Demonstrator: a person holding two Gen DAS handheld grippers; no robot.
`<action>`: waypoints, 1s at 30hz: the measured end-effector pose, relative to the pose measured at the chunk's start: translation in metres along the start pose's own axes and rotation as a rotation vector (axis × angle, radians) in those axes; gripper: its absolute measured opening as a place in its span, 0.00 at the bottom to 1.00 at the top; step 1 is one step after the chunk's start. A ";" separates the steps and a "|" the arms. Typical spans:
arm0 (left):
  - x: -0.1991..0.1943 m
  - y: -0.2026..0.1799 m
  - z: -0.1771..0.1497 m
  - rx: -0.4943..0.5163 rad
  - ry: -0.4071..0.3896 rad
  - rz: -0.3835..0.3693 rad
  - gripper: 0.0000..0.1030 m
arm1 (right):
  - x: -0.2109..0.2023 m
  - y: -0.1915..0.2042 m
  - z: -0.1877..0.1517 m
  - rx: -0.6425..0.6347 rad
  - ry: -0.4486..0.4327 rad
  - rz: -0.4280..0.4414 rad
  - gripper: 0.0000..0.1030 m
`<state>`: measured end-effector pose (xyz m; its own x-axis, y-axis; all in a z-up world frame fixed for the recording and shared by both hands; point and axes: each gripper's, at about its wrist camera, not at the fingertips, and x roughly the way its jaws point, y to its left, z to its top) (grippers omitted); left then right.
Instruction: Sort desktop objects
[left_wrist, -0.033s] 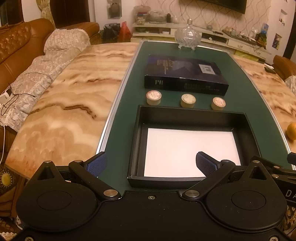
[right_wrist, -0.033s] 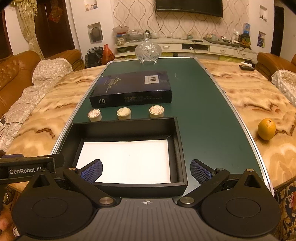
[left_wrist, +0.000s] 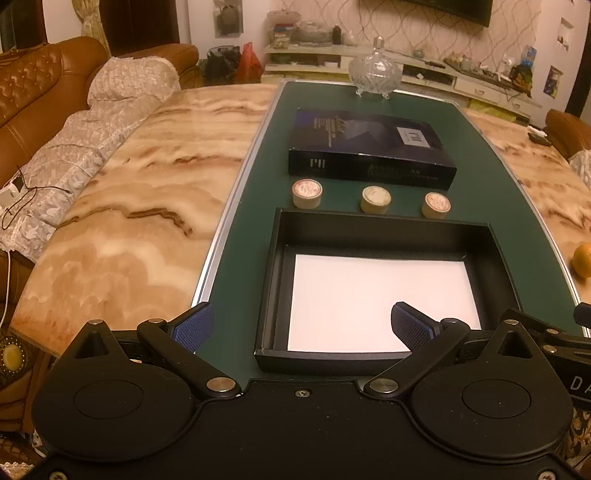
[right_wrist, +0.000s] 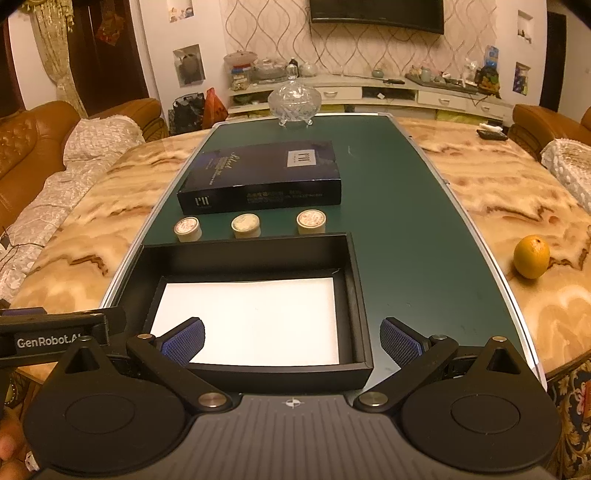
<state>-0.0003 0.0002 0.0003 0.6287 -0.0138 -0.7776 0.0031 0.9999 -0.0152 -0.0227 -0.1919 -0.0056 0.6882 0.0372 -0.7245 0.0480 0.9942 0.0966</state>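
A black open box (left_wrist: 380, 225) with a white lining (left_wrist: 376, 295) lies on the green table centre (left_wrist: 480, 192). Behind it stand three small round tins (left_wrist: 307, 192) (left_wrist: 376, 199) (left_wrist: 436, 205) in a row, then a flat dark blue box (left_wrist: 369, 147). My left gripper (left_wrist: 301, 325) hovers open over the black box's near left corner, nothing between its fingers. The right wrist view shows the same black box (right_wrist: 243, 254), the tins (right_wrist: 246, 225) and the blue box (right_wrist: 266, 173). My right gripper (right_wrist: 291, 339) is open and empty over the near right corner.
A lidded glass bowl (right_wrist: 291, 99) stands at the far end of the green strip. An orange (right_wrist: 532, 256) rests on the marble tabletop (right_wrist: 498, 206) to the right. A brown sofa with a lace cover (left_wrist: 74, 155) runs along the left side.
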 end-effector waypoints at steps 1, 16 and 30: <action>-0.001 0.000 0.000 -0.002 0.000 -0.005 1.00 | 0.000 0.000 0.000 0.000 0.002 0.000 1.00; -0.011 -0.008 -0.014 0.023 0.035 -0.027 1.00 | 0.004 -0.017 -0.010 -0.005 0.016 -0.021 1.00; -0.006 -0.007 -0.024 0.029 0.066 -0.004 1.00 | 0.008 -0.012 -0.022 -0.040 0.031 -0.035 1.00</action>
<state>-0.0229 -0.0065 -0.0103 0.5761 -0.0173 -0.8172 0.0289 0.9996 -0.0008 -0.0341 -0.2010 -0.0275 0.6641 0.0051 -0.7476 0.0419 0.9981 0.0441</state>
